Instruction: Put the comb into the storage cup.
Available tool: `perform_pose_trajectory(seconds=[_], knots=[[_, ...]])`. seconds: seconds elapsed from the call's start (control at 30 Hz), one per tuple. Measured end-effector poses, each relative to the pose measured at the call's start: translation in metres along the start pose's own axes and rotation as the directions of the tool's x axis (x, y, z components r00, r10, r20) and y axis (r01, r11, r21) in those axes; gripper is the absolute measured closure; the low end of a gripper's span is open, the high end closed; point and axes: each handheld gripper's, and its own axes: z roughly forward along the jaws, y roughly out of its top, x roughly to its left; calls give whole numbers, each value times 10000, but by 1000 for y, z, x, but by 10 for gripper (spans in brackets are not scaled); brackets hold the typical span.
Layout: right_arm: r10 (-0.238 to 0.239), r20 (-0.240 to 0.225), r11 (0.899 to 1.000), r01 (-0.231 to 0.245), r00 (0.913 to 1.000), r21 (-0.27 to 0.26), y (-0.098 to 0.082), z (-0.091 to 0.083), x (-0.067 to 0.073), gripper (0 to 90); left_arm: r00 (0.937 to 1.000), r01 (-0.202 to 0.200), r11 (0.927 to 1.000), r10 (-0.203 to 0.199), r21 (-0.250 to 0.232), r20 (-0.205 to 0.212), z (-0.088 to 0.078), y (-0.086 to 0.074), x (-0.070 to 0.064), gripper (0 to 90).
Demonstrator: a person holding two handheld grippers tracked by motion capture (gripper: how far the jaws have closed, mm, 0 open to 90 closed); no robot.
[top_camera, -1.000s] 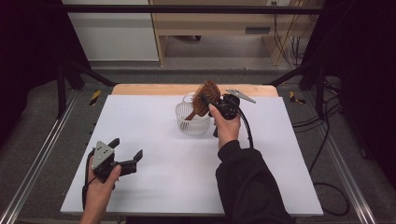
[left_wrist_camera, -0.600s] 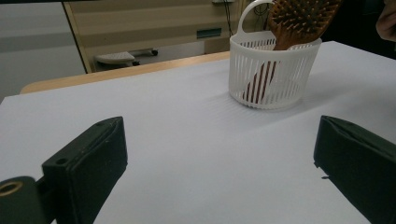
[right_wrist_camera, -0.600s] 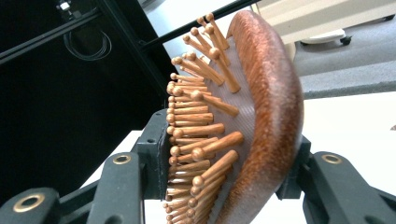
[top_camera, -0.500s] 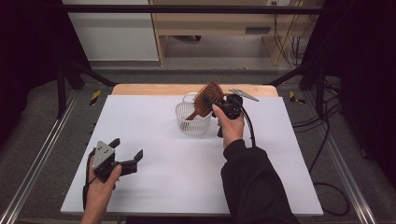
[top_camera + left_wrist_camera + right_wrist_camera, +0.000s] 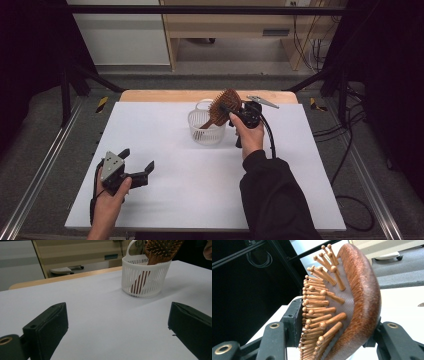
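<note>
While the white slatted plastic basket (image 5: 206, 128) near the desk's (image 5: 165, 145) far edge holds the handle of a brown wooden paddle hairbrush (image 5: 223, 107), the right gripper (image 5: 235, 111) clamps its head; the right gripper view reveals ball-tipped wooden bristles (image 5: 319, 312). Near the front-left corner, the left gripper (image 5: 136, 164) gapes, holding nothing.

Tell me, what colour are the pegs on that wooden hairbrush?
Light golden-brown wood, round-tipped pegs on the reddish-brown wooden hairbrush; clearest in the right gripper view.
</note>
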Motion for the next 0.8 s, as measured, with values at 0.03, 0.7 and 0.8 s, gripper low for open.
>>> perform_pose_trajectory(seconds=[0.03, 0.7, 0.8], knots=[[-21, -8, 10000, 21, 10000, 8, 0, 0, 0, 466, 10000, 27, 10000, -27, -26, -7, 0, 0, 0, 31], [-158, 7, 9998, 158, 9999, 122, 1, 0, -1, 459, 10000, -61, 10000, 60, -71, -45, -2, 2, 1, 31], [-206, 13, 9998, 206, 9998, 86, 1, 1, 0, 459, 10000, -36, 10000, 36, -92, -68, -2, 2, 1, 31]])
